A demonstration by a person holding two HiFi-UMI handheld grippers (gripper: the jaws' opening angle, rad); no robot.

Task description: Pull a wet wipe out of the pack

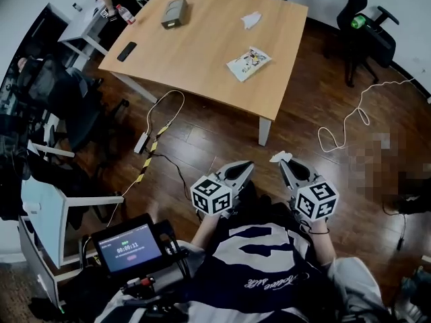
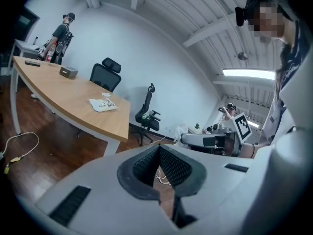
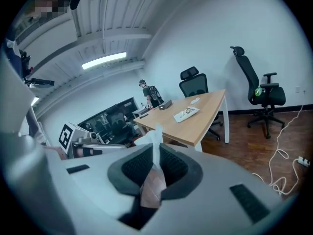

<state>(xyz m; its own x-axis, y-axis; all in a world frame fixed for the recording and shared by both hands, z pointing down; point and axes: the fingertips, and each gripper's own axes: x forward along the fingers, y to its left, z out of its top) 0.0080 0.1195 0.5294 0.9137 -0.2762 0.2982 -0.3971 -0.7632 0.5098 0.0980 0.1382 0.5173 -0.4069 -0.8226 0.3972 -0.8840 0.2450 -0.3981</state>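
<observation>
The wet wipe pack (image 1: pixel 248 64) lies flat on the wooden table (image 1: pixel 202 59), far from both grippers; it also shows in the left gripper view (image 2: pixel 102 104) and the right gripper view (image 3: pixel 186 113). A crumpled white wipe (image 1: pixel 251 20) rests near the table's far edge. My right gripper (image 1: pixel 283 161) is held over the floor, shut on a white wipe (image 3: pixel 155 140) that sticks up past its tips (image 1: pixel 280 156). My left gripper (image 1: pixel 246 167) hovers beside it, shut with nothing between its pads (image 2: pixel 146 165).
A grey box (image 1: pixel 174 13) and a black phone (image 1: pixel 126 51) are on the table. Office chairs (image 1: pixel 363 29) stand at the right and left. A white cable (image 1: pixel 350 120) and a power strip (image 1: pixel 141 142) lie on the wooden floor. A person (image 2: pixel 61 33) stands at the table's far end.
</observation>
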